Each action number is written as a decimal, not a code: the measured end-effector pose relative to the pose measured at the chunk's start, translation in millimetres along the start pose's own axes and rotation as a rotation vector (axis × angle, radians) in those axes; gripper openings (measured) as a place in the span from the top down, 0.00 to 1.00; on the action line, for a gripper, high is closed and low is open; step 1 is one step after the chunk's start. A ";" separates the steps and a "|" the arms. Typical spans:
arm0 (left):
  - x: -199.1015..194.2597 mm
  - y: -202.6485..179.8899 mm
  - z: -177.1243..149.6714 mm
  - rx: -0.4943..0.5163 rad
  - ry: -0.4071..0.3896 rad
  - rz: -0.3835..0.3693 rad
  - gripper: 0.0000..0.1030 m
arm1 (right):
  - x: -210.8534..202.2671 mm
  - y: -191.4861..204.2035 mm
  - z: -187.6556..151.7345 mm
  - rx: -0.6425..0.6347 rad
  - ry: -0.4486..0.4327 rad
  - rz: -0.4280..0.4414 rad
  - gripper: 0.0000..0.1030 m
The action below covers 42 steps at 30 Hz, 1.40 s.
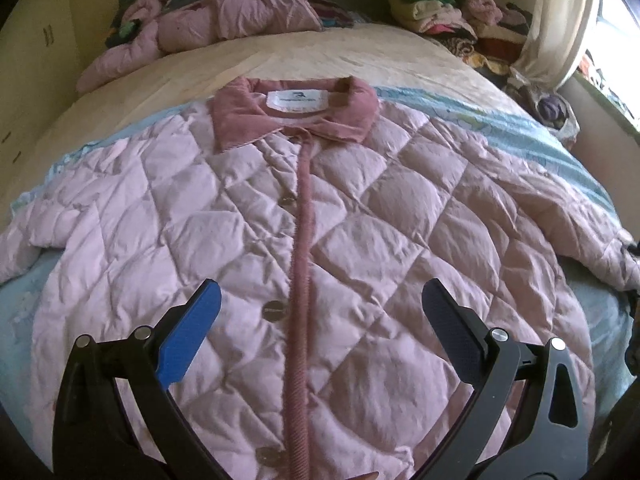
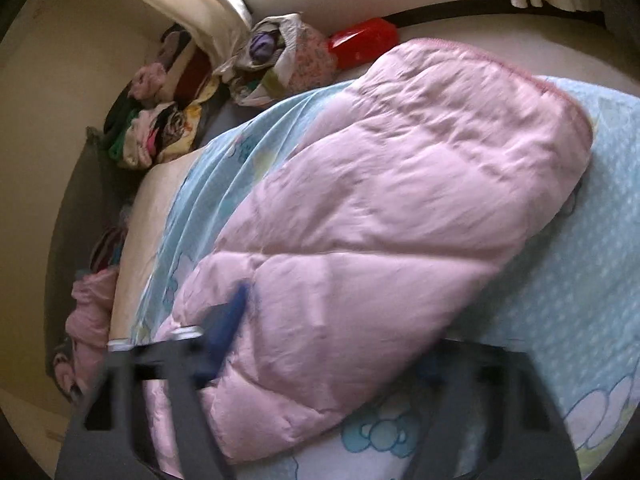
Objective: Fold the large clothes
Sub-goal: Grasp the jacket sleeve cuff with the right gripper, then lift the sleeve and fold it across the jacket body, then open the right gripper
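Note:
A pink quilted jacket (image 1: 360,216) lies face up on the bed, buttoned, with its darker pink collar (image 1: 296,116) at the far side. My left gripper (image 1: 322,288) hangs open just above the lower front, one blue pad (image 1: 192,332) on each side of the button strip (image 1: 298,280), touching nothing. In the right wrist view the jacket's sleeve (image 2: 400,200) runs away from me across the bedding. My right gripper (image 2: 336,328) has this sleeve between its jaws near its lower end. One blue finger (image 2: 234,316) presses into the sleeve's left side; the other finger is hidden under the fabric.
The jacket rests on a light blue patterned sheet (image 1: 520,136) over a cream bedspread (image 1: 320,56). Another pink quilted garment (image 1: 224,20) lies bunched at the head of the bed. Piles of clothes (image 1: 452,12) sit at the far right by a curtain. A red object (image 2: 362,40) lies by the wall.

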<state>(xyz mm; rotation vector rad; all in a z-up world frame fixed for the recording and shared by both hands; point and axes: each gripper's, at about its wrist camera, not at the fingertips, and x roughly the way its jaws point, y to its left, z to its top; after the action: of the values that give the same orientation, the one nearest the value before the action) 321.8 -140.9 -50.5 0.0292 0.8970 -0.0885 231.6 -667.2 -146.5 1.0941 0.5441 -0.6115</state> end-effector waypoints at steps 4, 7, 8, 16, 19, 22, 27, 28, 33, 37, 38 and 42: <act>-3.8 14.1 4.4 -0.042 0.008 -0.017 0.08 | -21.4 18.4 10.7 -0.099 -0.027 0.033 0.75; -10.0 23.6 7.9 -0.062 0.001 -0.018 0.08 | -43.2 38.3 15.4 -0.169 -0.061 0.095 0.79; -13.2 27.9 9.3 -0.071 -0.006 -0.016 0.08 | -52.9 47.3 15.1 -0.198 -0.074 0.120 0.80; -42.1 63.0 23.6 -0.132 -0.044 -0.033 0.08 | -112.2 113.1 -8.2 -0.443 -0.149 0.255 0.82; -55.3 73.4 29.3 -0.128 -0.068 -0.039 0.08 | -130.6 139.2 -24.0 -0.544 -0.178 0.295 0.83; -65.0 88.9 31.9 -0.131 -0.079 -0.050 0.08 | -144.8 161.6 -44.3 -0.627 -0.194 0.329 0.83; -70.3 122.8 28.1 -0.197 -0.097 -0.054 0.08 | -160.4 196.3 -86.3 -0.745 -0.199 0.376 0.84; -70.1 126.9 26.8 -0.207 -0.099 -0.067 0.08 | -162.1 203.5 -95.7 -0.767 -0.198 0.382 0.84; -66.1 135.8 20.4 -0.210 -0.101 -0.111 0.08 | -157.5 237.6 -138.7 -0.862 -0.163 0.410 0.84; -62.0 144.2 14.0 -0.229 -0.116 -0.133 0.08 | -143.9 260.9 -180.5 -0.949 -0.129 0.411 0.84; -61.7 147.0 12.6 -0.237 -0.124 -0.134 0.08 | -137.8 264.4 -191.5 -0.966 -0.115 0.408 0.84; -54.4 155.7 4.0 -0.275 -0.120 -0.153 0.08 | -108.3 272.2 -239.4 -1.021 -0.046 0.388 0.84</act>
<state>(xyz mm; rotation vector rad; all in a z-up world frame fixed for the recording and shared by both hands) 305.0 17.4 -7.4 -0.2984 0.7846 -0.1072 317.8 -335.9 14.7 0.1937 0.4893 0.0258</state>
